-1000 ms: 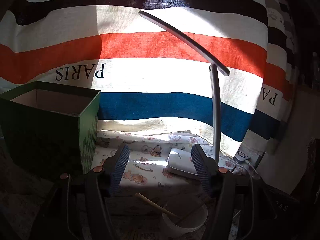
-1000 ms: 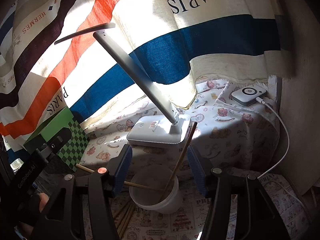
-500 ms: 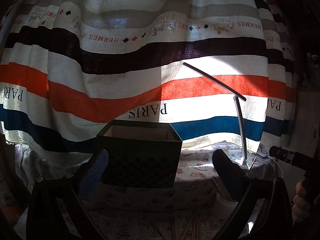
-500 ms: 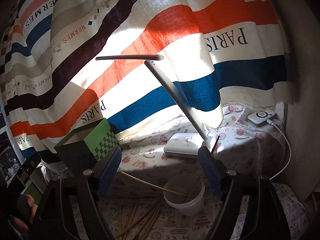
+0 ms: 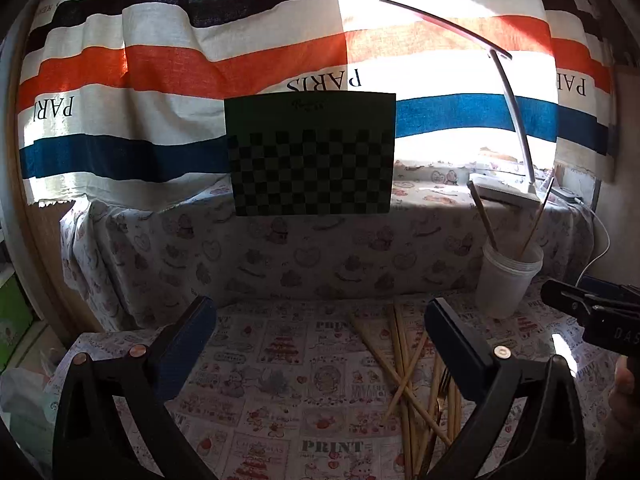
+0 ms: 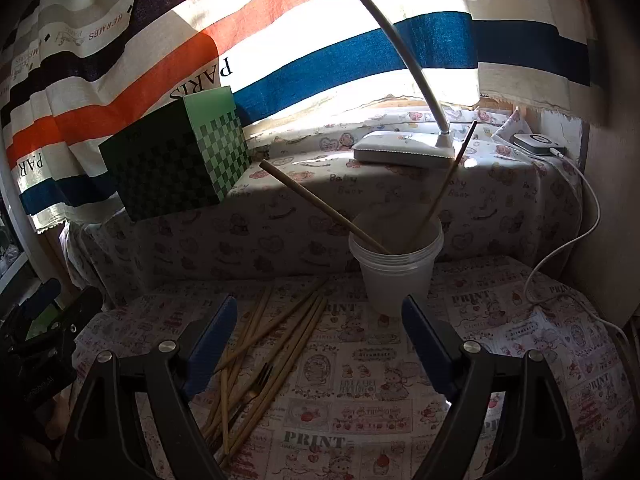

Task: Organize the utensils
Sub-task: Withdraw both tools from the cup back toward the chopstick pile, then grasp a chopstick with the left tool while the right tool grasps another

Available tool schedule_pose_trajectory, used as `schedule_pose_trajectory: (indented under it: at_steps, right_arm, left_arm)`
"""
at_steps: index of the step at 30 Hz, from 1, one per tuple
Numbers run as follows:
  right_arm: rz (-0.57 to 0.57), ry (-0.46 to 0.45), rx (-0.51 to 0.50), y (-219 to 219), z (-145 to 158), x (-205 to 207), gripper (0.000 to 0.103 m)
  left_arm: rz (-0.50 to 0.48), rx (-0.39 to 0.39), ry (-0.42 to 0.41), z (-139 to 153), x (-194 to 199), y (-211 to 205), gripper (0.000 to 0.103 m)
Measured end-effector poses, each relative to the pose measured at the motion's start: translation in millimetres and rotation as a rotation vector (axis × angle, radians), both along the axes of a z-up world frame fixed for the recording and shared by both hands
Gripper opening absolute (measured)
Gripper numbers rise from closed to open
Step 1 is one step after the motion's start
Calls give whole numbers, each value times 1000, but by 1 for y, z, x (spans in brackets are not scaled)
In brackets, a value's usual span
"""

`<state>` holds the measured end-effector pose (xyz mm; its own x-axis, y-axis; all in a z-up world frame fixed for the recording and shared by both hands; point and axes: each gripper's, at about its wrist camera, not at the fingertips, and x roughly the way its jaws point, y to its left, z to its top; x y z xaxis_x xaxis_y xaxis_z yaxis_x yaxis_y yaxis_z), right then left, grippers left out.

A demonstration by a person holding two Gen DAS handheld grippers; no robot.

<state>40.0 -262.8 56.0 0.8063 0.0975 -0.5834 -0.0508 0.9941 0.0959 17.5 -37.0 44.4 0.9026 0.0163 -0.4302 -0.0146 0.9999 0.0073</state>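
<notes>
A white plastic cup [image 6: 396, 268] stands on the patterned tablecloth and holds two wooden chopsticks [image 6: 324, 208] that lean outward. It also shows at the right of the left wrist view [image 5: 506, 280]. A loose pile of wooden chopsticks [image 6: 272, 344] with a small dark fork [image 6: 260, 378] lies on the cloth left of the cup, and shows in the left wrist view [image 5: 404, 364]. My left gripper [image 5: 320, 336] is open and empty above the cloth, left of the pile. My right gripper [image 6: 316, 340] is open and empty, in front of the cup, over the pile's right side.
A green checkered box [image 5: 310, 156] stands on a raised ledge behind. A white desk lamp [image 6: 400, 148] and a small charger with a cable [image 6: 538, 144] sit on the ledge at the right. A striped curtain [image 5: 200, 60] hangs behind. A wall is at the far right.
Both grippers have pulled back and lowered; the cloth and chopstick pile have come into view. Both stay open and empty.
</notes>
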Motion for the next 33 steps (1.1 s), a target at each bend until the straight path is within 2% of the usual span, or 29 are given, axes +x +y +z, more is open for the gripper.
schedule_pose_trajectory:
  at_steps: [3,5,7,9,11,14,17,19,20,21,24,26,28,30,33]
  right_arm:
    - [-25,27,33,-10,-21,3,86]
    - [-40,76,56,-15,-33,9,86]
    - [-30,115,62,-18,-39,12,86]
    - [-40,128,53,-18,-43,12,86]
    - [-47,137,40,-17,-47,11,86]
    - [-33,155,12,-13,-53,12,86]
    - [-27,176,-1,-13,-58,16,86]
    - [-24,199,23,-15,-61,19,86]
    - [-22,208,40,-17,-62,20,86]
    - [-21,214,53,-18,-63,20,86]
    - [-27,215,45,-17,-64,20,86]
    - [-30,211,32,-15,-64,19,86]
    - [-23,211,29,-14,-64,19,86]
    - [-11,212,27,-11,-65,18,86]
    - [49,250,37,-2,-70,20,84]
  left_arm:
    - [-73,-93,139,-29,19,6,103]
    - [-109,-101,215,-43,30,6,103]
    - [-174,-127,283,-56,38,4,89]
    - [-214,-159,348,-65,43,1,54]
    - [-262,-203,406,-73,46,-3,41]
    - [-301,-239,463,-82,48,-9,31]
    - [-324,-237,474,-85,48,-18,30]
    - [-328,-273,505,-92,49,-21,30]
    - [-324,-289,521,-95,50,-21,26]
    - [-313,-302,530,-97,53,-20,14]
    - [-316,-323,519,-96,53,-17,7]
    - [-329,-352,472,-87,47,-13,6]
    - [-314,-354,380,-72,37,-8,6]
    - [-280,-314,255,-54,24,-5,4]
    - [-246,-294,132,-36,10,3,4]
